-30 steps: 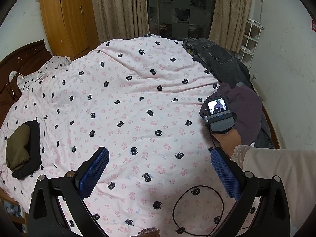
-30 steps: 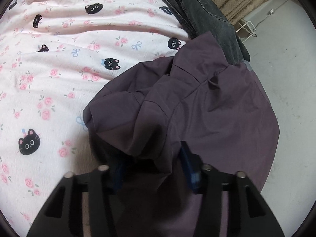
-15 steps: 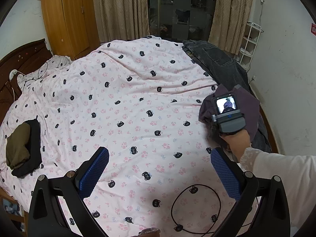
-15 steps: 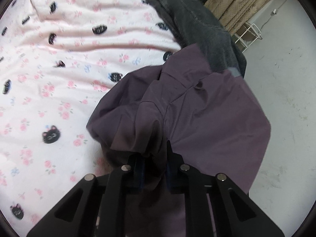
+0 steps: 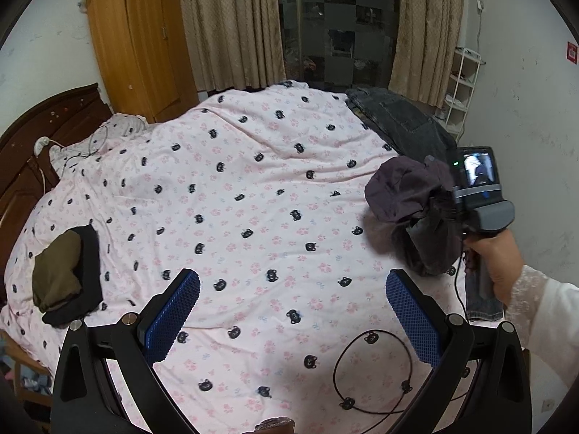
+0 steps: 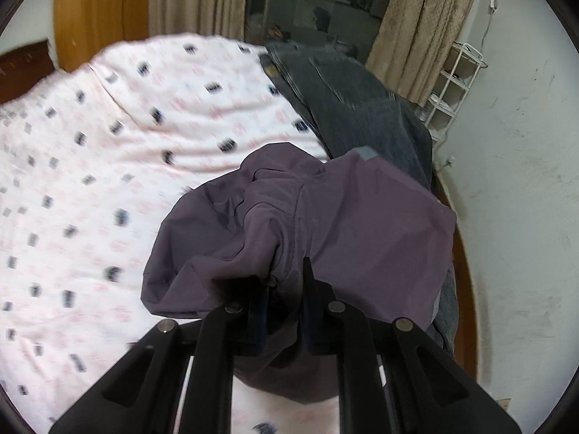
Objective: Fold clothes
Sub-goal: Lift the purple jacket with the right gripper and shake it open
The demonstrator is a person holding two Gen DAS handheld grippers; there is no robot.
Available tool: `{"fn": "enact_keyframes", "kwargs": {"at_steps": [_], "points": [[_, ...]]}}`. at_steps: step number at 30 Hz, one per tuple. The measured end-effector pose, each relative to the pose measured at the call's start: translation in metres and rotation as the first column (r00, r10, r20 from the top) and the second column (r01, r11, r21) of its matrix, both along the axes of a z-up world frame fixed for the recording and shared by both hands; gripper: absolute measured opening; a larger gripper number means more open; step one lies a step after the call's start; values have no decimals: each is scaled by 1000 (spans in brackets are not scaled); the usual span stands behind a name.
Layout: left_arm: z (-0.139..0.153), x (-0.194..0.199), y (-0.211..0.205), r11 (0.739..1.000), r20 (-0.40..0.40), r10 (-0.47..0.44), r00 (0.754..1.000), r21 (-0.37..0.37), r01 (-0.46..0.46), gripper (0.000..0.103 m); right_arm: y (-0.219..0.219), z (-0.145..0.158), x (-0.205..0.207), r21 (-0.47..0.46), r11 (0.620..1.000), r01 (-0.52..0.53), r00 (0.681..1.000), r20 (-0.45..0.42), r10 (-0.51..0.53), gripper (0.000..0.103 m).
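My right gripper [image 6: 284, 289] is shut on a bunched purple garment [image 6: 325, 224] and holds it lifted above the pink cat-print bedspread [image 6: 90, 181]. In the left wrist view the same purple garment [image 5: 405, 195] hangs from the right gripper [image 5: 439, 209] at the bed's right edge. My left gripper [image 5: 289, 311] is open and empty, its blue pads [image 5: 173, 311] hovering over the near part of the bedspread [image 5: 235, 199]. Dark grey jeans [image 5: 401, 123] lie at the far right corner of the bed.
A folded olive and black pile [image 5: 65, 275] sits at the bed's left edge. A black cable loop [image 5: 372, 372] lies on the near bedspread. A wooden wardrobe [image 5: 141, 39], curtains and a white shelf [image 5: 463, 83] stand beyond the bed. A wall is on the right.
My right gripper closed on the purple garment and lifted it off the bed edge, swinging up and leftward. The left gripper stayed open and rose slightly.
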State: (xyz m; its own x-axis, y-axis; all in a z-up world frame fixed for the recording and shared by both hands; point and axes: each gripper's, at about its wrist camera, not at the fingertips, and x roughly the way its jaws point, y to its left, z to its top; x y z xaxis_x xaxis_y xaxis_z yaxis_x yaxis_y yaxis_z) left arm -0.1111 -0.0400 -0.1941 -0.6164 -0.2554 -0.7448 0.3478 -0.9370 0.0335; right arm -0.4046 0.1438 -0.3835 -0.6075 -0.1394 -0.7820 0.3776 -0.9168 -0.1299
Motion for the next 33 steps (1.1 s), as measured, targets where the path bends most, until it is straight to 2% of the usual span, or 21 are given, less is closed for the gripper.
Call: {"fn": "enact_keyframes", "kwargs": {"at_steps": [5, 8, 12, 15, 19, 22, 24, 27, 29, 30, 32, 33], "points": [[25, 27, -5, 1000, -26, 4, 1000, -15, -4, 102, -9, 52, 43, -117, 991, -60, 998, 12, 62, 14], [36, 40, -9, 1000, -33, 3, 999, -27, -4, 102, -26, 77, 74, -157, 980, -123, 992, 21, 127, 14], [43, 59, -20, 999, -29, 11, 1000, -42, -12, 102, -53, 108, 117, -210, 954, -212, 974, 33, 224, 14], [44, 75, -33, 999, -25, 24, 999, -44, -25, 102, -79, 118, 152, -242, 929, -280, 951, 58, 302, 13], [41, 95, -50, 998, -12, 39, 999, -47, -40, 102, -126, 125, 202, -313, 871, -378, 899, 101, 426, 13], [39, 111, -66, 997, -6, 52, 999, -47, -53, 102, -159, 137, 237, -390, 812, -434, 849, 122, 513, 12], [38, 117, -74, 997, -6, 57, 998, -47, -58, 102, -174, 151, 255, -469, 761, -447, 815, 136, 563, 12], [36, 126, -85, 997, -6, 63, 998, -52, -63, 102, -185, 162, 257, -577, 702, -417, 784, 162, 599, 12], [32, 128, -93, 996, -3, 70, 998, -54, -70, 102, -189, 159, 247, -605, 698, -382, 779, 196, 596, 12], [29, 128, -97, 996, -2, 75, 997, -54, -75, 102, -190, 150, 235, -601, 713, -361, 783, 220, 582, 12], [25, 130, -102, 996, 5, 80, 997, -49, -80, 102, -190, 125, 209, -568, 758, -320, 797, 271, 539, 12], [22, 130, -105, 996, 10, 83, 997, -45, -82, 102, -190, 106, 192, -528, 794, -302, 807, 302, 508, 12]]}}
